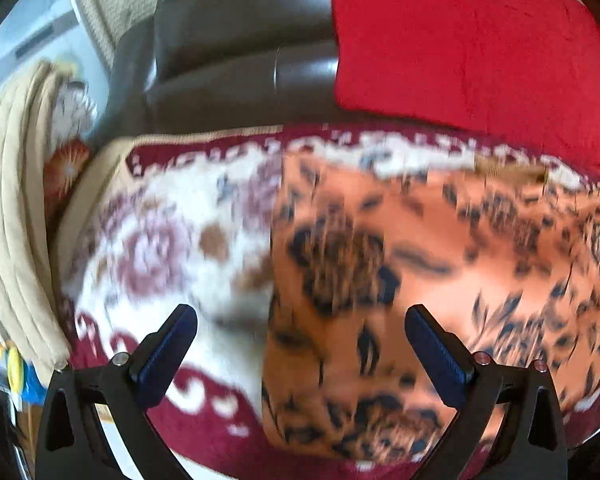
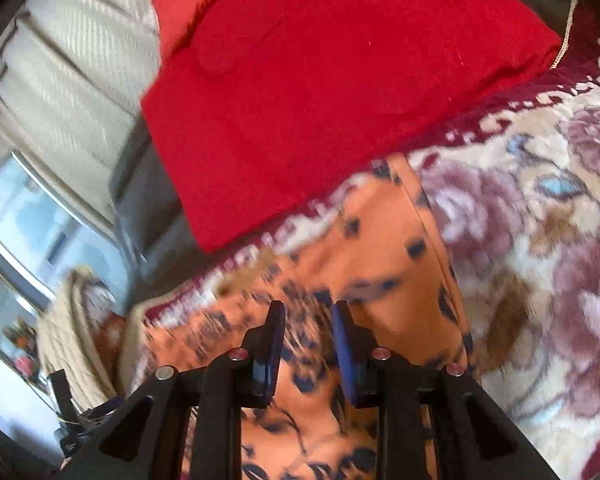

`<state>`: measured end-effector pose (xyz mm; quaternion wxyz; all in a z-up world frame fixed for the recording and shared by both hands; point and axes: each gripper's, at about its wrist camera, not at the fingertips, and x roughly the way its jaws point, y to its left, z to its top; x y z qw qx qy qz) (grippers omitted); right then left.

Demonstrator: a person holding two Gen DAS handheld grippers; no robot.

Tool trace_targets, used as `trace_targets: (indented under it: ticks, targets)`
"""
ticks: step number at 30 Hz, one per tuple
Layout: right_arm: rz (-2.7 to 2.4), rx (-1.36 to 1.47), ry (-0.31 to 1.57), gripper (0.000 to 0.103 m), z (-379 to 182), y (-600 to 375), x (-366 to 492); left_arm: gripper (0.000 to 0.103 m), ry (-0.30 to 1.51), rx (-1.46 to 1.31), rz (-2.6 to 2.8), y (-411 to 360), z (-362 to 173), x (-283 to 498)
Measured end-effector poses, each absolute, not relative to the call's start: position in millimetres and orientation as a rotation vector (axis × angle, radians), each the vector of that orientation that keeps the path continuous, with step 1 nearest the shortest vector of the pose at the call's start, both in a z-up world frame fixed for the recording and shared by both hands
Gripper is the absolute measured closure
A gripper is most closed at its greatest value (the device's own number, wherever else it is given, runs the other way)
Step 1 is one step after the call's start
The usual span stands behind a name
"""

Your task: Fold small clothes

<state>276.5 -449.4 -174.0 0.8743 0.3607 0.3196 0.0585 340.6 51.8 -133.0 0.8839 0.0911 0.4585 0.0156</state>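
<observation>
An orange garment with dark floral print lies spread on a floral blanket. My left gripper is open wide and empty, above the garment's left edge. In the right wrist view the same orange garment lies under my right gripper. Its jaws stand a narrow gap apart with no cloth between them. Both views are blurred by motion.
A folded red cloth lies behind the garment, also in the right wrist view. A dark leather sofa back is behind. A beige quilted cover hangs at the left. The floral blanket extends to the right.
</observation>
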Motion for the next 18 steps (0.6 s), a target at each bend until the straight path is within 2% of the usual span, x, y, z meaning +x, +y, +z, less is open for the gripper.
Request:
trace_targets:
  ticks: [4, 9, 13, 18]
  targets:
    - [0.019, 0.757, 0.712, 0.075, -186, -458, 303, 0.000, 1.010, 0.190, 0.072, 49, -139, 384]
    - [0.008, 0.863, 0.744, 0.076, -207, -480, 314, 0.000, 1.185, 0.128, 0.119, 61, -189, 427]
    - [0.031, 0.845, 0.698, 0.074, -195, -479, 301, 0.000, 1.152, 0.047, 0.129, 70, -186, 415]
    - [0.121, 0.803, 0.636, 0.074, -172, -463, 273, 0.000, 1.000, 0.112, 0.093, 57, -156, 371]
